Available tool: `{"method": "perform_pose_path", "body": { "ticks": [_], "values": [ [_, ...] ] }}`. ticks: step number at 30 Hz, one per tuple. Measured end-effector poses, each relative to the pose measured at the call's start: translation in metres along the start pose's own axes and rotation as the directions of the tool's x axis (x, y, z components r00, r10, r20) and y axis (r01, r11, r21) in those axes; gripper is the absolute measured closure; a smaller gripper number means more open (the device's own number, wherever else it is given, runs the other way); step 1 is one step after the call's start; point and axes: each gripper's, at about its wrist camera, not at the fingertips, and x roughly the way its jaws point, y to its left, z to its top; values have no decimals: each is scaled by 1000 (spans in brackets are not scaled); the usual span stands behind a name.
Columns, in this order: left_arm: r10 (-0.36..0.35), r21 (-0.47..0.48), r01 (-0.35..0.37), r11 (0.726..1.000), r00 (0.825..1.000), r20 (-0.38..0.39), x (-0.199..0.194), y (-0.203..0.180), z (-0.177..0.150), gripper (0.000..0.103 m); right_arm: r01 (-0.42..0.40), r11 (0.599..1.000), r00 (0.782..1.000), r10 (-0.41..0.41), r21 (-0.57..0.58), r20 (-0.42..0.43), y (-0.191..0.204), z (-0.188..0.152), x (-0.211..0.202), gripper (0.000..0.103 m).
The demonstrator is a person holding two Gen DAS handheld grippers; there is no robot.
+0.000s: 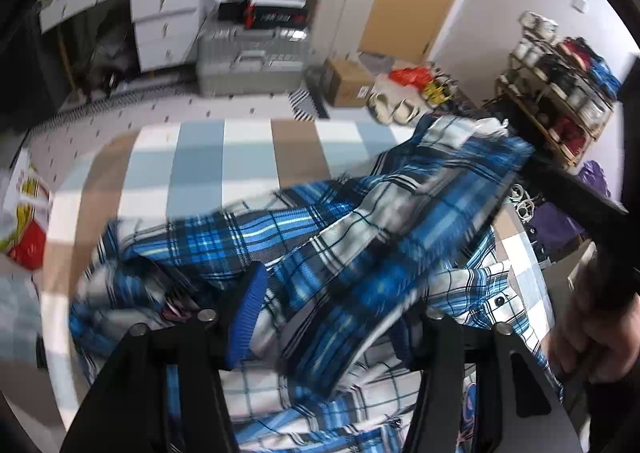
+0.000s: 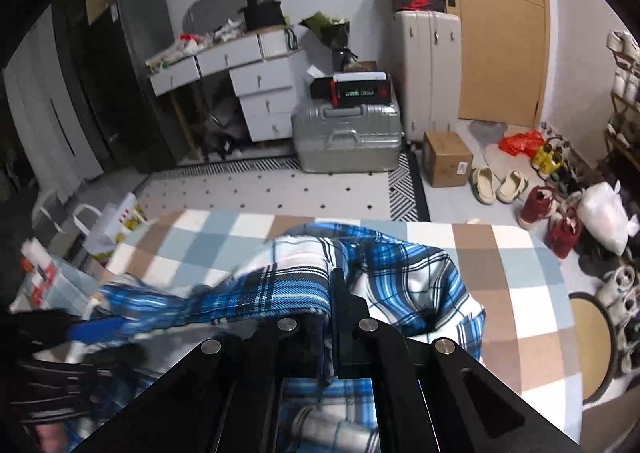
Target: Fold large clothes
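A blue, white and black plaid shirt [image 1: 360,221] lies crumpled on a checked cloth-covered surface [image 1: 200,157]. In the left wrist view my left gripper [image 1: 332,297] stands open. Its blue ribbed pad [image 1: 248,305] is bare, and a band of the shirt runs between the jaws and over the right finger. My right gripper [image 2: 334,293] is shut on a fold of the plaid shirt [image 2: 400,281] and holds it off the checked surface [image 2: 520,293]. The left wrist view shows that right gripper [image 1: 524,157] pulling a stretched strip of shirt up to the right, with a hand [image 1: 592,325] on its handle.
Beyond the far edge lie a tiled floor, a silver suitcase [image 2: 348,137], a white drawer desk [image 2: 256,85], a cardboard box [image 2: 446,159] and slippers [image 2: 496,185]. A shoe rack [image 1: 560,93] and a round stool [image 2: 592,341] stand right. Bags [image 2: 116,225] sit left.
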Motion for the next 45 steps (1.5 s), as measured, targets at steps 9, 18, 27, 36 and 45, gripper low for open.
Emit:
{"method": "perform_pose_path", "body": {
  "ticks": [9,18,27,36,45],
  "values": [
    [232,70,-233,970,973,17,-40,-23,-29,97,-33,997,996,39,-68,85,34,1,-69,101],
    [186,148,-204,968,974,126,-120,-41,-115,98,-40,995,980,57,-92,192,55,-82,-170,101],
    [134,29,-134,991,991,4,-78,-11,-208,99,-103,978,991,86,183,99,51,-214,-169,97],
    [133,81,-130,988,991,-28,-63,-5,-216,98,-125,949,980,164,288,-115,22,-238,-146,42],
    [158,114,-150,982,986,-60,-56,-10,-210,98,-27,932,1000,31,362,-5,-43,-180,-149,20]
  ]
}}
